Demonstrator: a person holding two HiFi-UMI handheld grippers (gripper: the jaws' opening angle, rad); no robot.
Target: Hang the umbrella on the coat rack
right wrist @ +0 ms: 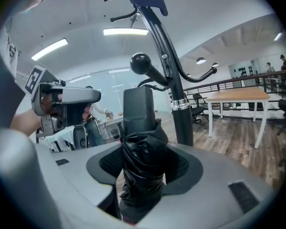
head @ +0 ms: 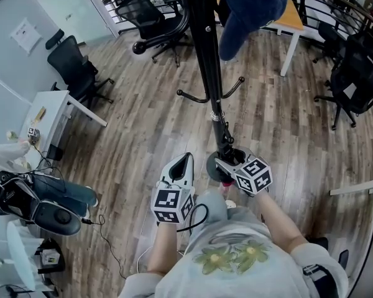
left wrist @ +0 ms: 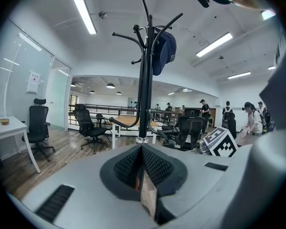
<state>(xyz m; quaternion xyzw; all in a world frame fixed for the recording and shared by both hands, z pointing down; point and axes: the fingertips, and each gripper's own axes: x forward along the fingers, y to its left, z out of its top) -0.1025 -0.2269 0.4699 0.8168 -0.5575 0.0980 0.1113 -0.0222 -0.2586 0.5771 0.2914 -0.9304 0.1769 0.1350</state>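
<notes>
While you are standing at the foot of the tall black metal coat rack [head: 206, 54], your right gripper [right wrist: 142, 168] is clamping its jaws on the folded black fabric umbrella [right wrist: 140, 137], which is standing upright with its blocky handle at twelve o'clock. The rack's pole is rising just beyond the umbrella at one o'clock, a navy cap [left wrist: 163, 51] hanging on an upper hook. Your left gripper [left wrist: 142, 148] is hovering at nine o'clock, jaws pressed together on nothing.

Folded black umbrella [right wrist: 142, 166] between the fingers [right wrist: 183, 168], coat rack [right wrist: 168, 73] behind
</notes>
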